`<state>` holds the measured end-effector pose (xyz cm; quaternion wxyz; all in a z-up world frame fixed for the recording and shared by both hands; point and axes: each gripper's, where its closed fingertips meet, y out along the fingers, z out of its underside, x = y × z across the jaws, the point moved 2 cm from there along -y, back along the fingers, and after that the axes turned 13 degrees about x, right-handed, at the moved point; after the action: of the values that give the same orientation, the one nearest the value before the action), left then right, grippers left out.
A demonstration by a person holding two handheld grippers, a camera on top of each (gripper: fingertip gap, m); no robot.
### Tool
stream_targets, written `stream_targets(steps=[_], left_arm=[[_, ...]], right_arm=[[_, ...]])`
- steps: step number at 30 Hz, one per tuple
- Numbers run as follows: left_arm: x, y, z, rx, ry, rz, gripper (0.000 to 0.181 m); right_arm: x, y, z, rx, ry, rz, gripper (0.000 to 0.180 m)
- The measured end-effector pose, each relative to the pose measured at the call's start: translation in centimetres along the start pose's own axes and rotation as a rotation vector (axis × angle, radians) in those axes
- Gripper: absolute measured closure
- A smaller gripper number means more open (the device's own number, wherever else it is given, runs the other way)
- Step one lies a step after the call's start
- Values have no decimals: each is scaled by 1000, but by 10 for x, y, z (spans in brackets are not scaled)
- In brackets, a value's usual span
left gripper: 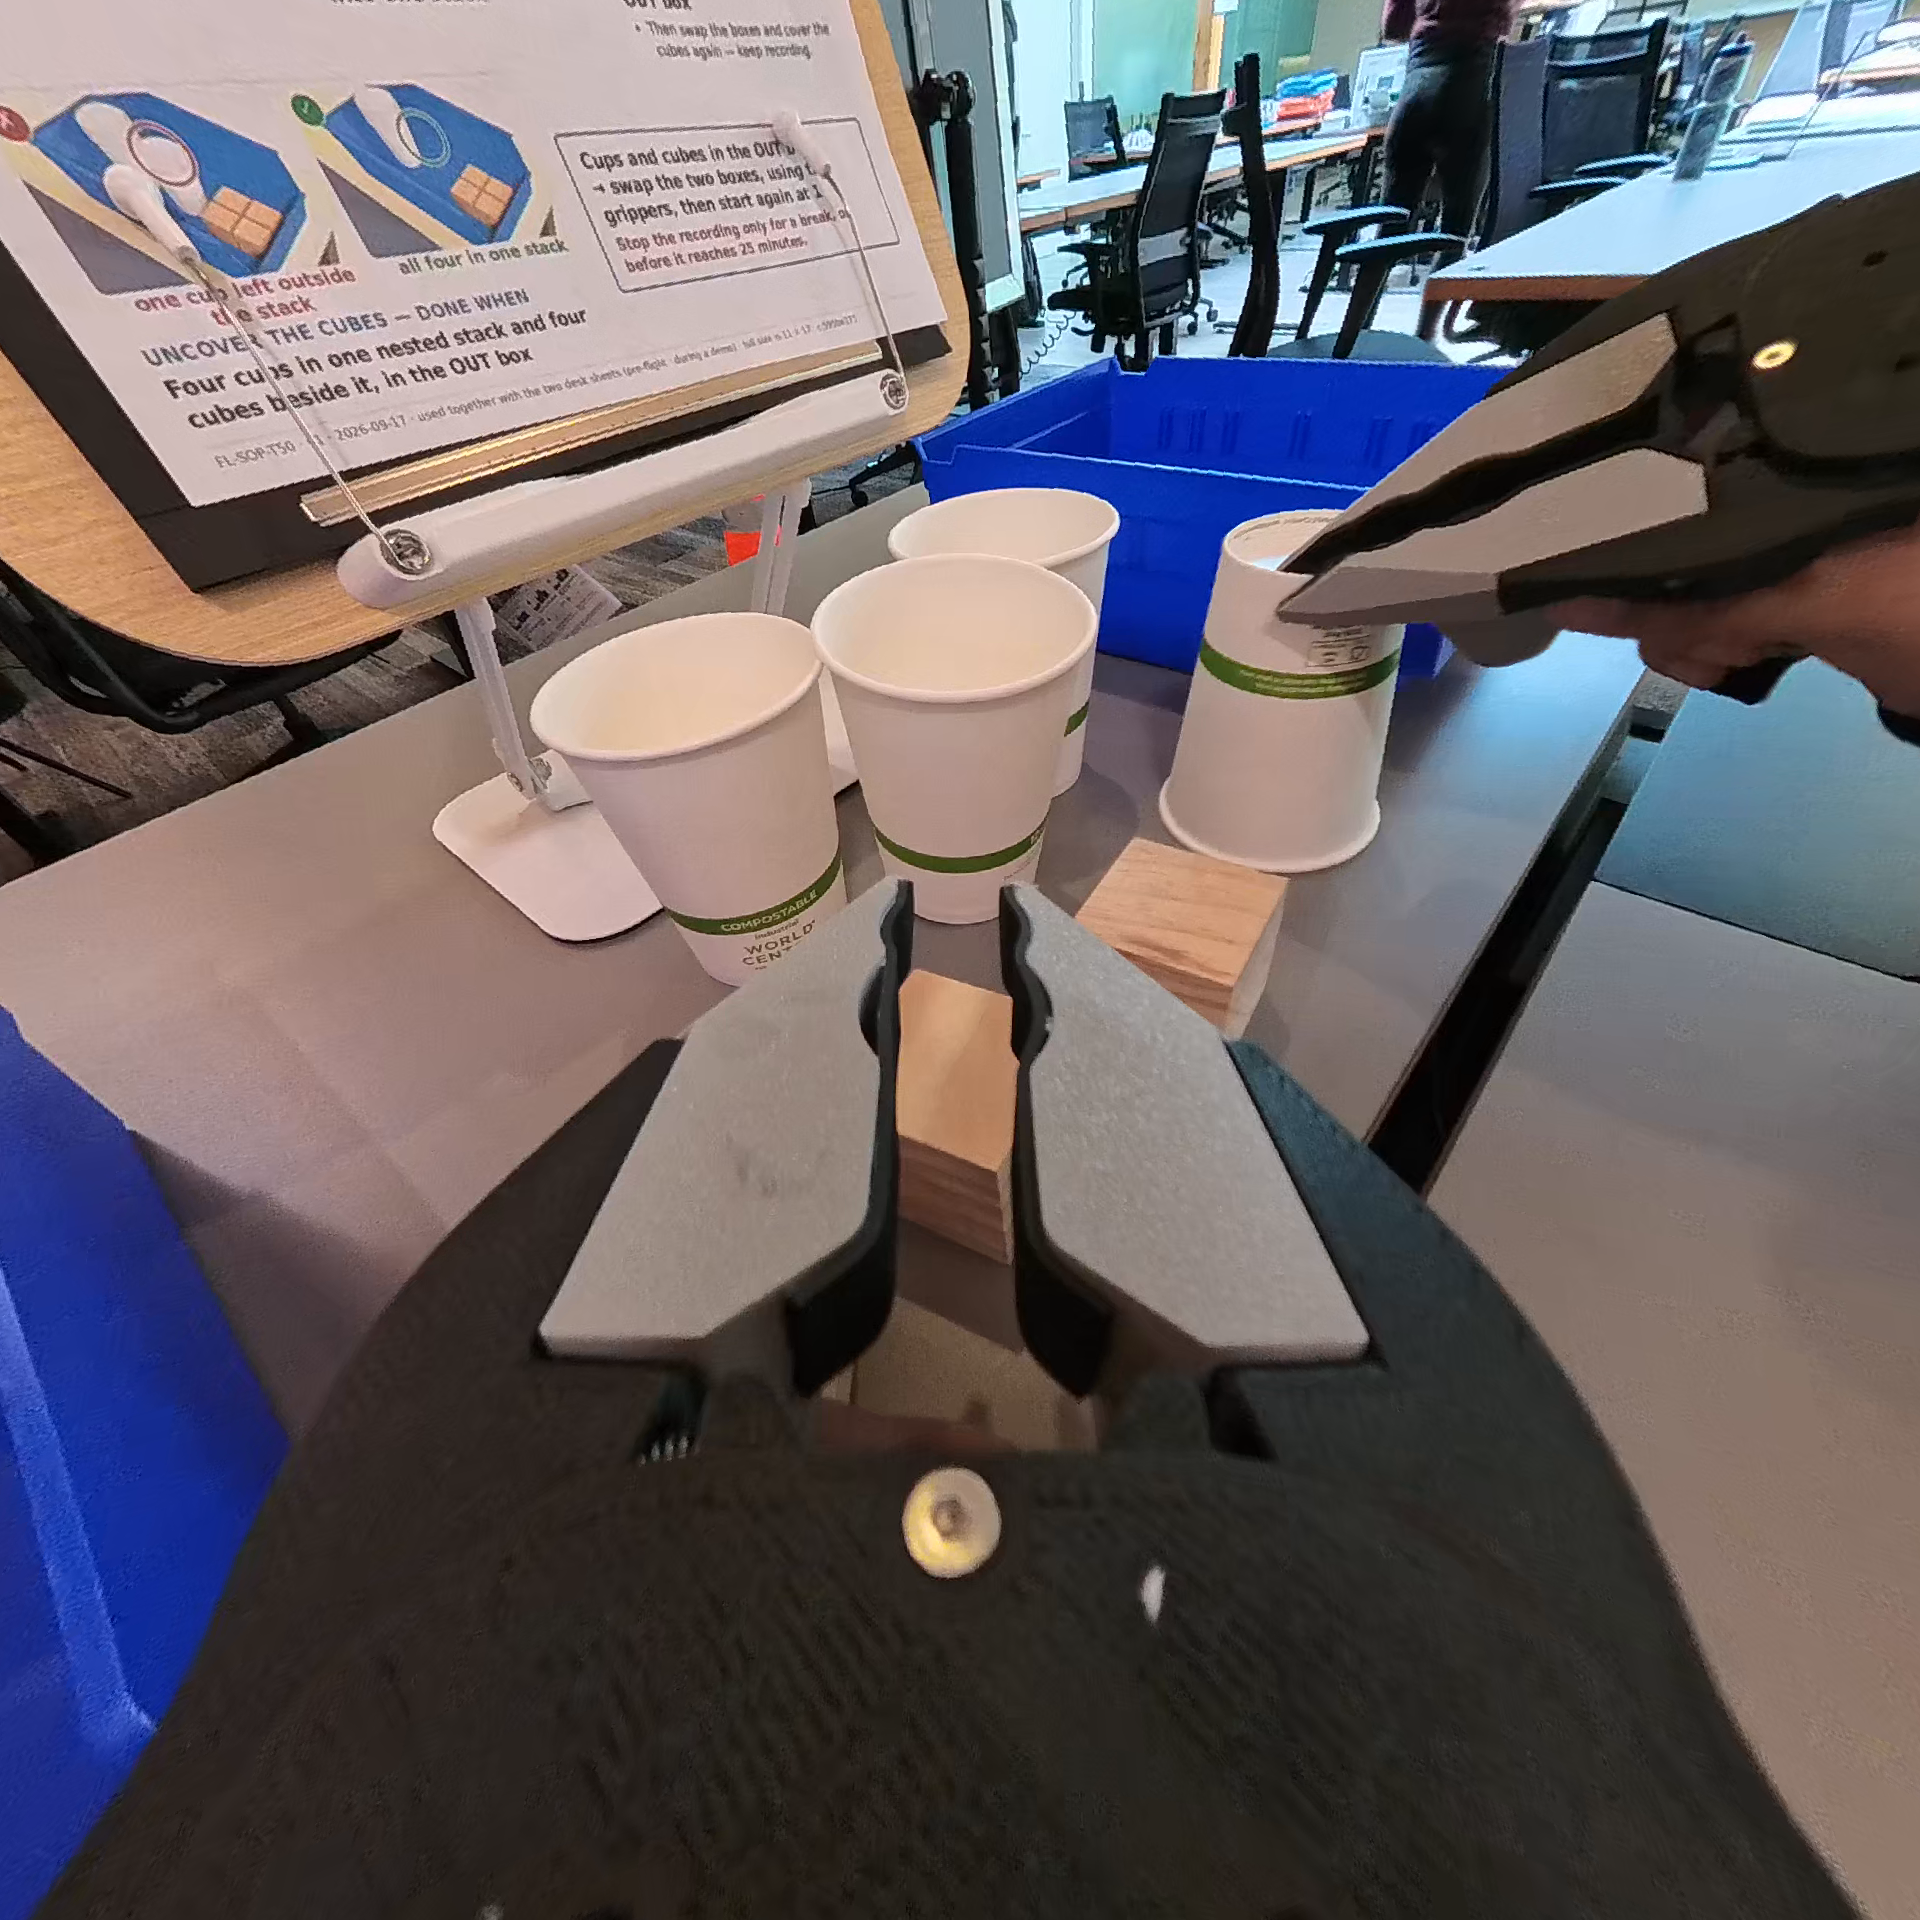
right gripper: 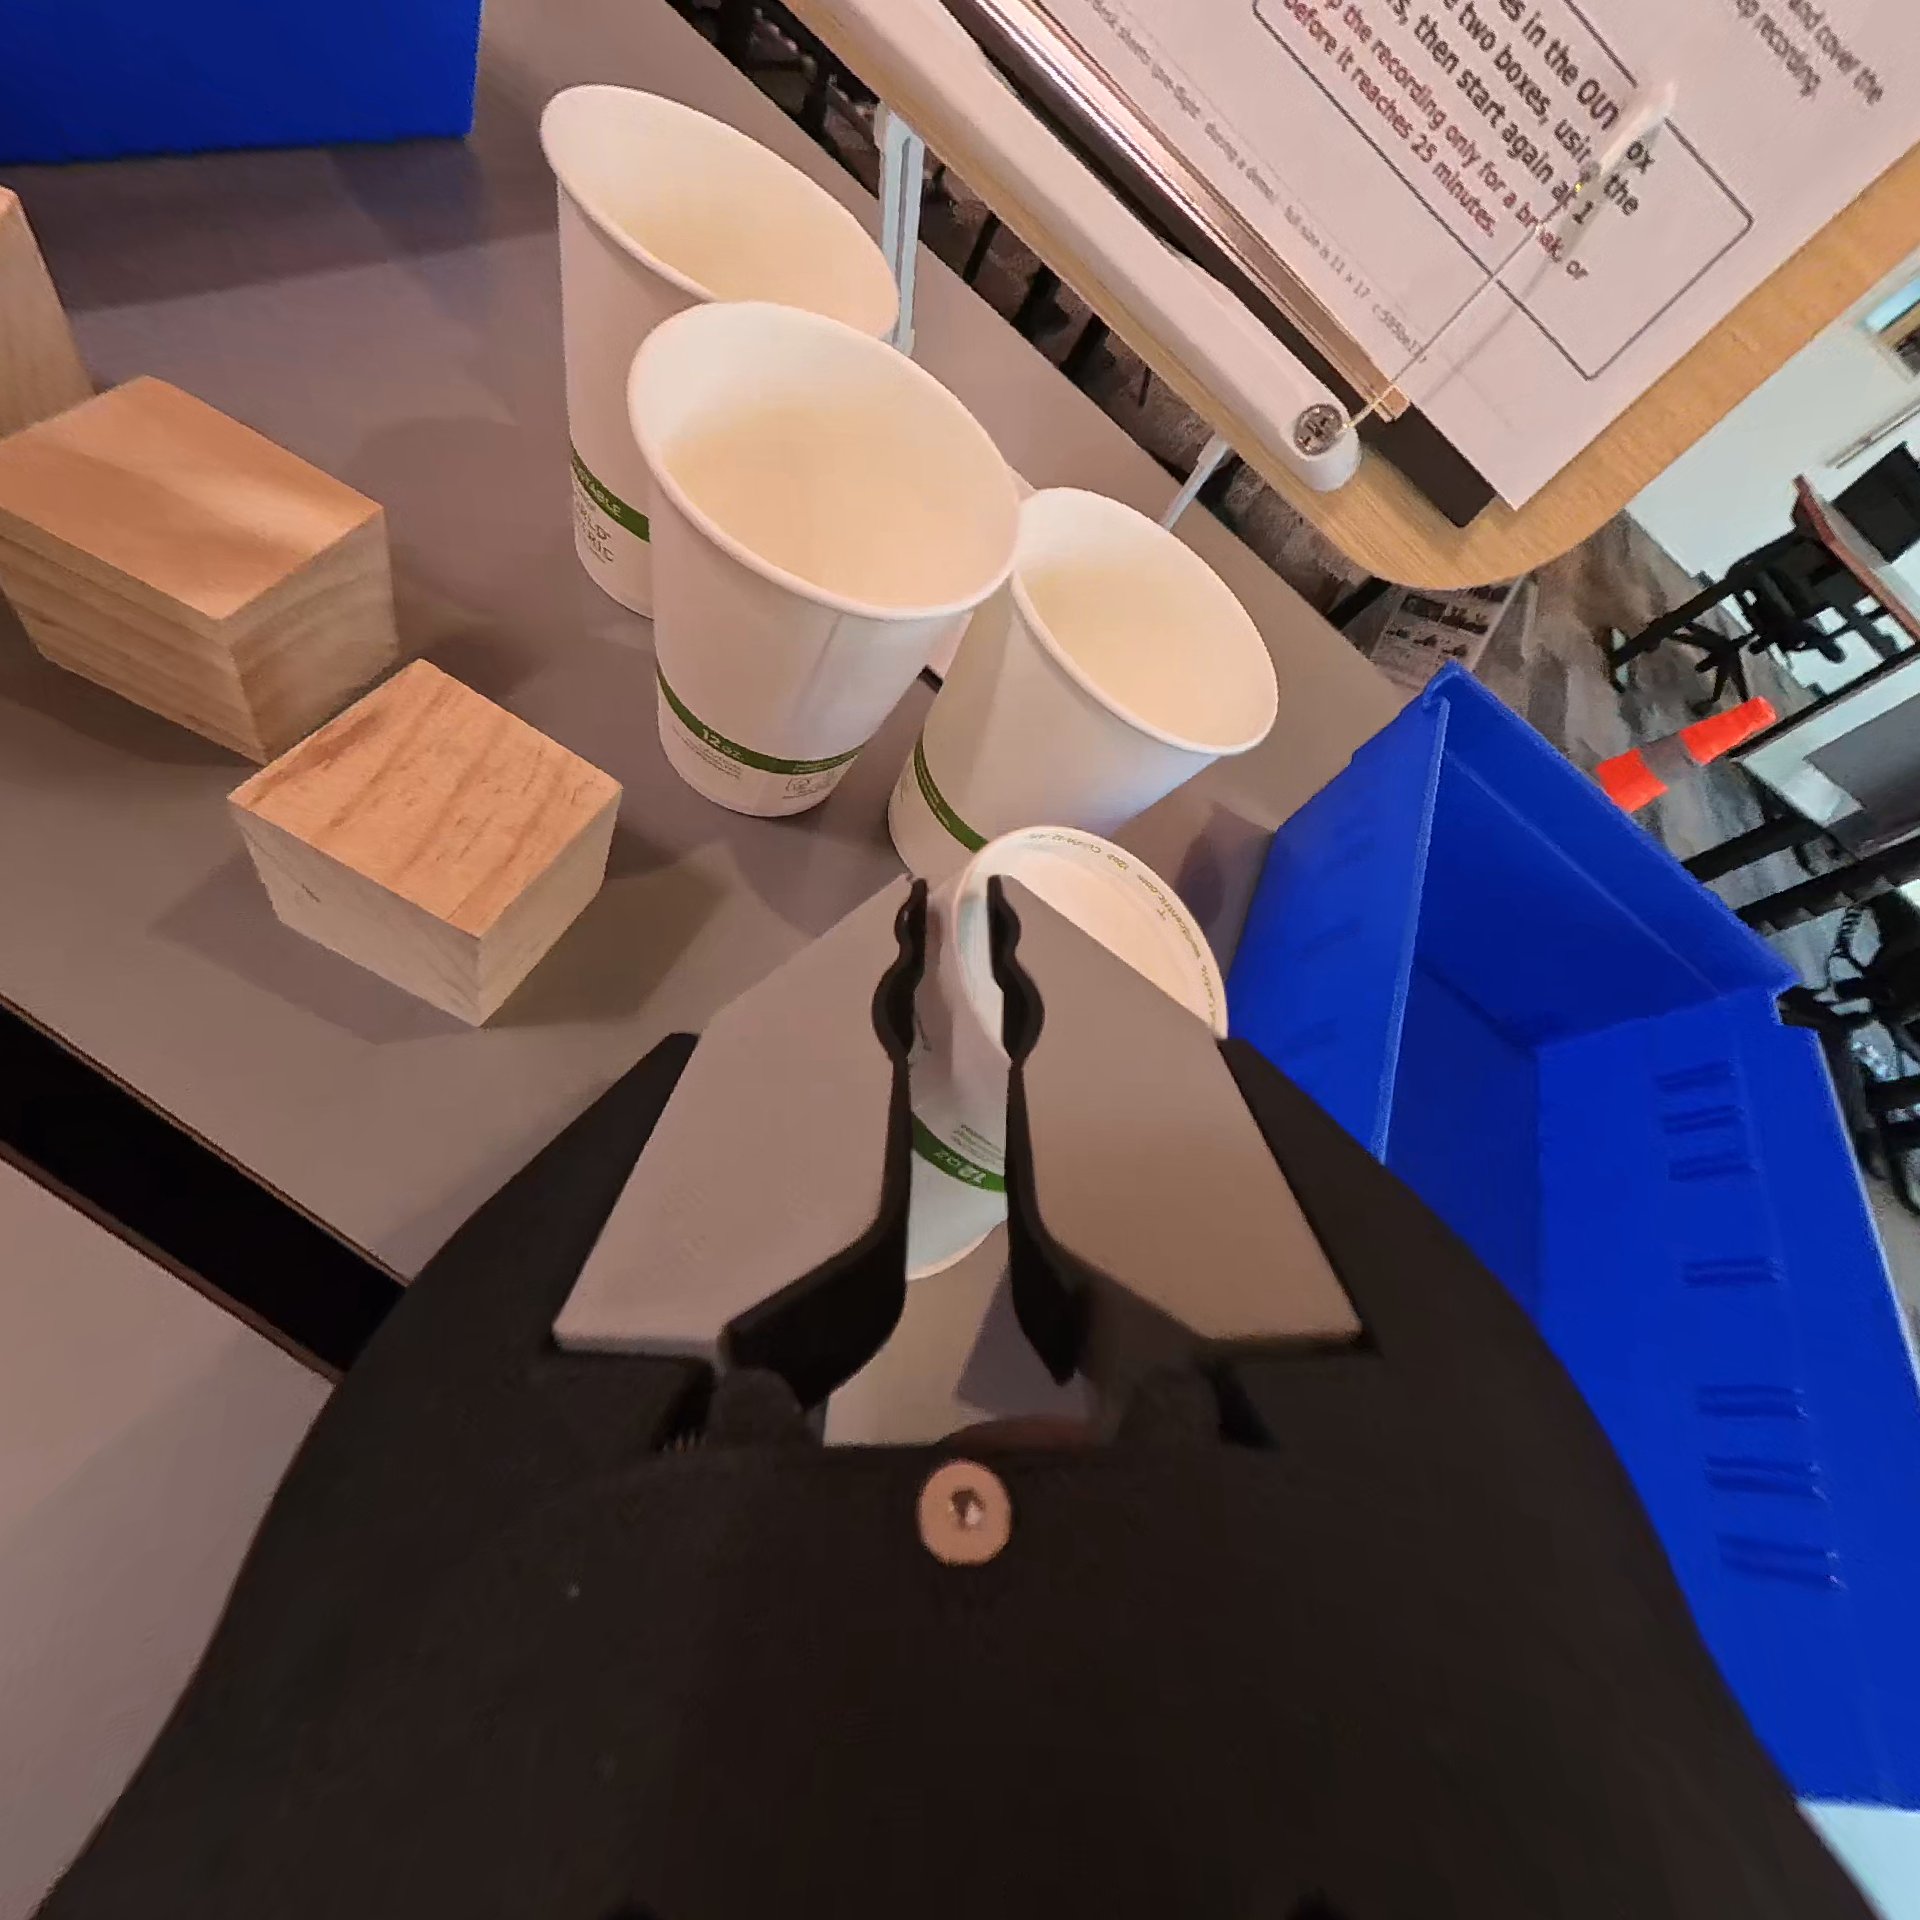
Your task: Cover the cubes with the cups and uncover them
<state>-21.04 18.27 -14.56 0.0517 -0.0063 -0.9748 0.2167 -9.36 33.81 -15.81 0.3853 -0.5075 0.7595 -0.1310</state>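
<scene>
Right tongs (right gripper: 954, 894) are pinched narrow on the base rim of the upside-down cup (left gripper: 1283, 727), which sits mouth-down on the desk (left gripper: 260, 987) just in front of the blue bin (left gripper: 1143, 468), presumably over a cube I can't see. Left tongs (left gripper: 956, 904) are narrowly parted above a wooden cube (left gripper: 951, 1091), and I can't tell if they touch it. I'd let go gently, pull straight up so the cup doesn't tip, then flip one of three upright cups (left gripper: 951, 727) over the next cube (left gripper: 1184, 925).
</scene>
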Motion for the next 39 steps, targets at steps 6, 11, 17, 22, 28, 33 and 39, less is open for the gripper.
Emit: stream_targets(steps=[6, 11, 17, 22, 28, 33, 39], left_arm=[[0, 0, 0, -1, -1, 0, 167], [2, 1, 1, 2, -6, -4, 167], [3, 0, 1, 0, -12, -2, 167], [1, 1, 1, 3, -4, 2, 166], [2, 1, 2, 5, -12, 9, 166], [3, 0, 1, 2, -14, 10, 167], [1, 0, 1, -2, -9, 12, 167]], right_arm=[[7, -24, -25, -95, 41, -61, 163], [27, -24, -52, -82, -9, -151, 153], [35, -5, -71, -32, -67, -169, 149], [51, 21, -77, 53, -159, -176, 150], [64, 52, -72, 190, -248, -170, 177], [61, 45, -75, 157, -240, -157, 180], [51, 4, -88, -4, -138, -184, 180]])
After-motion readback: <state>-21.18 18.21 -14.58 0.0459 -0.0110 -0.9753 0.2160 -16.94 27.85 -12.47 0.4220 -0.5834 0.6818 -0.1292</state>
